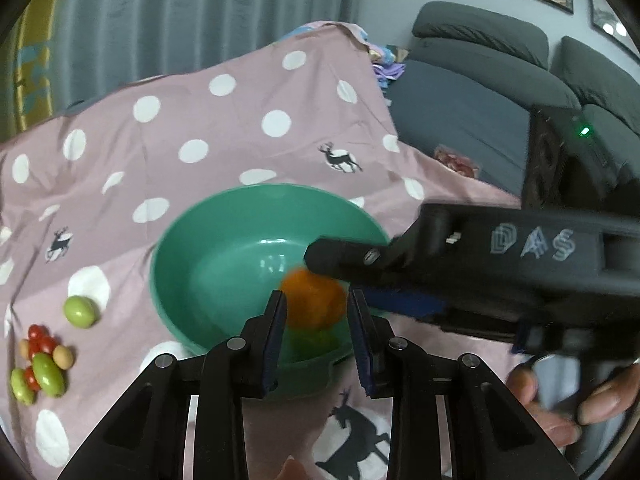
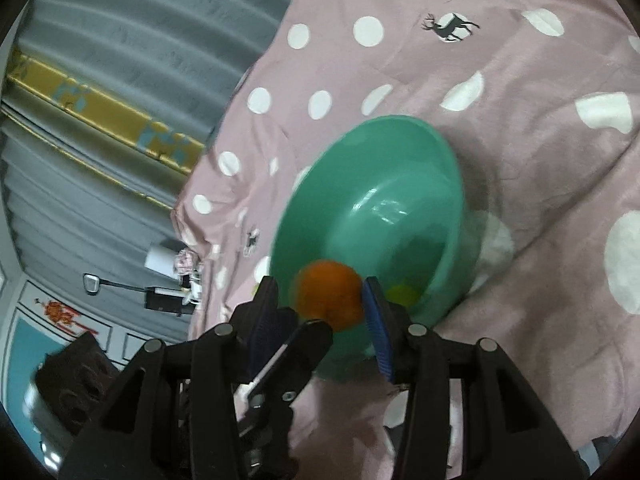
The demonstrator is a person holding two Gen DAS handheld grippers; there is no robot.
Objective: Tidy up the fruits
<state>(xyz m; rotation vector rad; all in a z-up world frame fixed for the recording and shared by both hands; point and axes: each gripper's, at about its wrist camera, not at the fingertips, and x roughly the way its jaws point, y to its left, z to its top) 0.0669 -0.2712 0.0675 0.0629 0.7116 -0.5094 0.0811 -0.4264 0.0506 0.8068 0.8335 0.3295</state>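
The right claw (image 2: 320,300) is clamped on the orange (image 2: 328,296), which it holds over the near side of the green bowl (image 2: 400,152). The left claw (image 1: 316,316) stands slightly apart, tips flanking the blurred orange; whether they touch it is unclear. The bowl sits on a pink dotted cloth (image 1: 200,112), and small fruits (image 1: 42,364) lie well to its left.

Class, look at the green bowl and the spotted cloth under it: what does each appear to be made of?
Green bowl: probably plastic, smooth and glossy, since bright light reflections sit on its inner wall; glazed ceramic cannot be ruled out.
Spotted cloth: woven fabric, matte, shown by soft creases and folds and a printed dot-and-deer pattern.
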